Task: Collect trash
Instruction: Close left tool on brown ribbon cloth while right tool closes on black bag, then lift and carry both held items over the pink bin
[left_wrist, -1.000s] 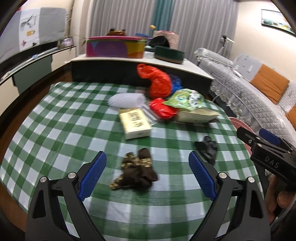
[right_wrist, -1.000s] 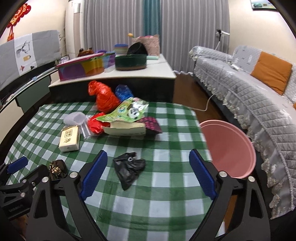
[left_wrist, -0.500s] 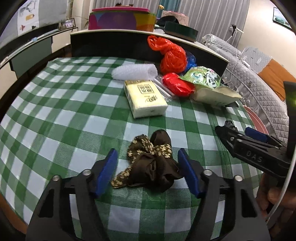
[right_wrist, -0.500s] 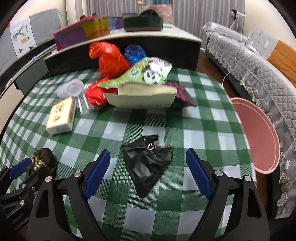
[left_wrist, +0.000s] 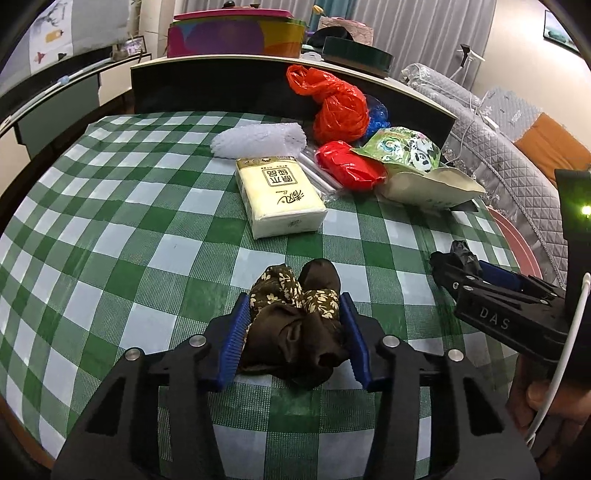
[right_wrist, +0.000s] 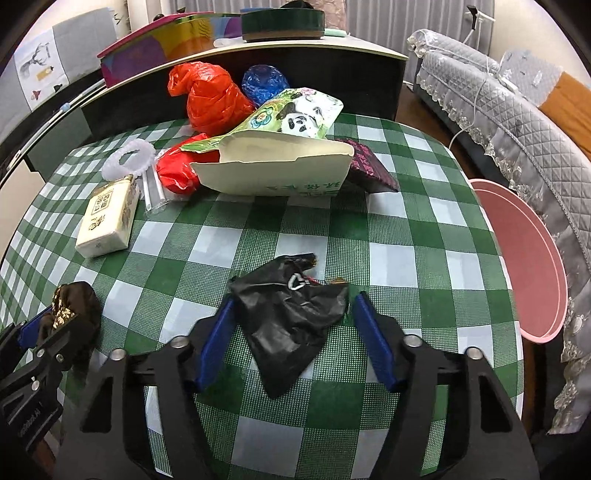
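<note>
Left gripper pinches brown floral cloth, both blue pads pressed into its sides, bundle resting on green checked tablecloth. Right gripper is spread about halfway, straddling black plastic bag lying flat on the cloth; left pad touches the bag's edge, right pad sits just beside it. Tissue pack, red bags and panda wrapper sit farther back. Pink bin stands beside the table's right edge.

Brown floral fabric wad, crumpled, on checked cloth near front edge; black plastic bag, crinkled flat, right of it.
</note>
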